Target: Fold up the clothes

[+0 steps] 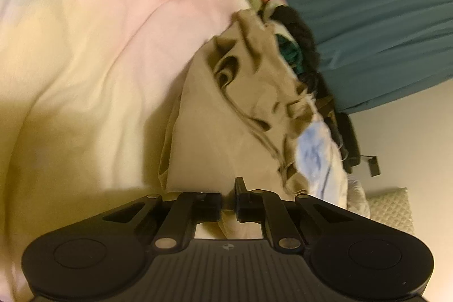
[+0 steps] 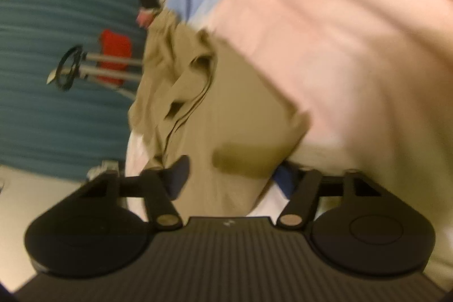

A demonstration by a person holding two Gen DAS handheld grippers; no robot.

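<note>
Left wrist view. Folding looks barely begun: the khaki trousers [image 1: 249, 104] lie rumpled across the pale pink-and-cream bedsheet [image 1: 99, 47], waistband bunched toward a heap of unsorted clothes [image 1: 291, 47] at the far edge. A light blue patterned garment [image 1: 314, 152] sits just beside the trousers, also unfolded. No tidy stack visible. The left gripper [image 1: 228, 201] has its jaws drawn nearly together at the near hem of the trousers; pale cloth shows in the narrow gap, so I judge it pinched on that edge.

Right wrist view, blurred. Same trousers [image 2: 226, 109] run up the middle, creased, a pink cloth [image 2: 339, 33] overlapping them from the right. The right gripper [image 2: 229, 174] stands about half apart, trouser cloth between the fingers; whether the pads press on it I cannot tell. Every fold remains to be made.
</note>
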